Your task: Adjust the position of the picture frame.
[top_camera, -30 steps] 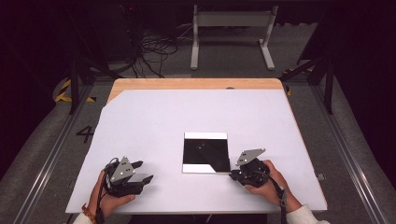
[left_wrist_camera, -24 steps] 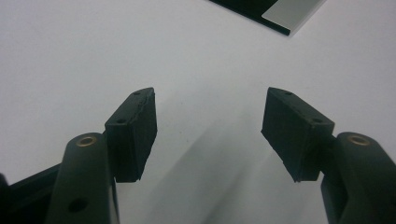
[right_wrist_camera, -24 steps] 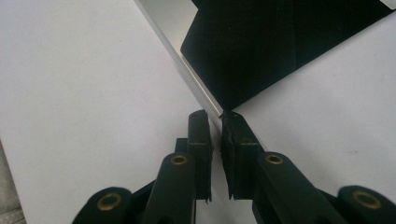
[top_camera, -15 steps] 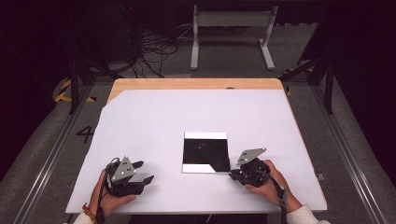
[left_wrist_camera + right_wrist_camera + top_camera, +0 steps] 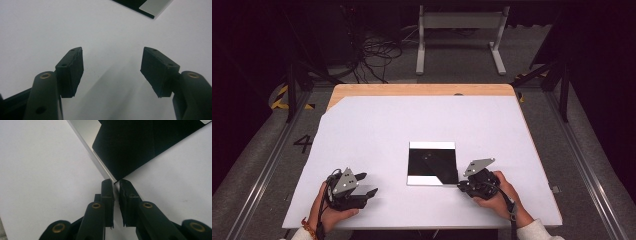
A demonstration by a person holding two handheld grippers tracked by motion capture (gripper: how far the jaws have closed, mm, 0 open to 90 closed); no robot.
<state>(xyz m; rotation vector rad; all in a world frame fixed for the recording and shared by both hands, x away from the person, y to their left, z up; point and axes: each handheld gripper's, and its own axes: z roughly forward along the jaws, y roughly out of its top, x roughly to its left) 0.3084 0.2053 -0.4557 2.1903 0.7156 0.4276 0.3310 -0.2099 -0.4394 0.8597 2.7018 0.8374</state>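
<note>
Right gripper view: right gripper (image 5: pixel 116 183) pinches black sheet's (image 5: pixel 140 145) corner.

White table (image 5: pixel 377 135), wood far edge; grey floor (image 5: pixel 257 170), cables (image 5: pixel 372 52), white stand (image 5: pixel 459 22), dark surroundings.

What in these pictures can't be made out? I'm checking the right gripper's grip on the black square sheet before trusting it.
- Right gripper view: right gripper jaws nearly closed at the black square sheet corner; the corner between them is hidden.
- High view: the hand and grey plate cover that contact.
- Left gripper view: the sheet is cut off by the top edge.
- High view: the sheet's material is too glossy to tell.
</note>
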